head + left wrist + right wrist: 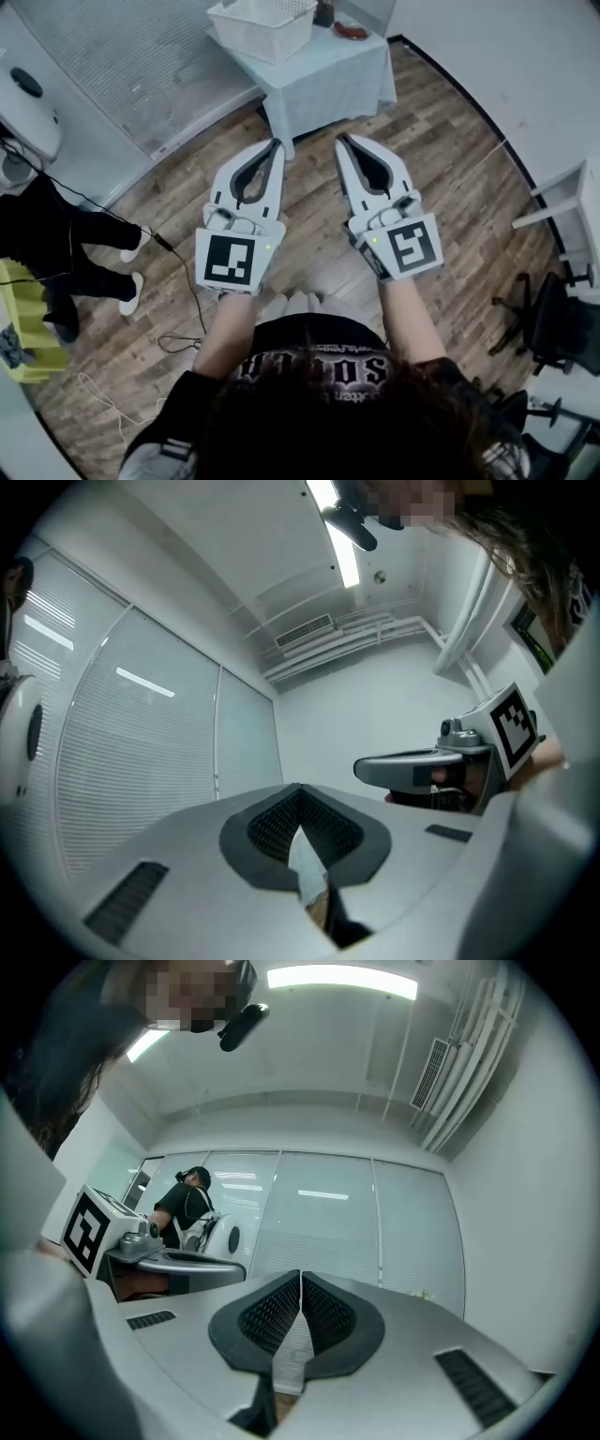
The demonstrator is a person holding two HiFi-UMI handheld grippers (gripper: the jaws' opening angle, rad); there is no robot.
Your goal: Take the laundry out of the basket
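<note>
We hold both grippers up side by side, and each gripper view shows its own pads pressed together with nothing between them: the left gripper (pixel 300 789) and the right gripper (pixel 300 1277) are closed and empty. Those two views look upward at a ceiling light (pixel 342 979) and slatted blinds (pixel 122 752). Only the head view shows the white basket (pixel 267 42), which stands on a table (pixel 328 80) draped in pale blue cloth, well beyond the jaw tips and straight ahead of them. We cannot tell what lies inside it. Below us runs a wood-plank floor (pixel 450 178); a person in black (pixel 56 248) stands at the left, an office chair (pixel 553 323) at the right.
</note>
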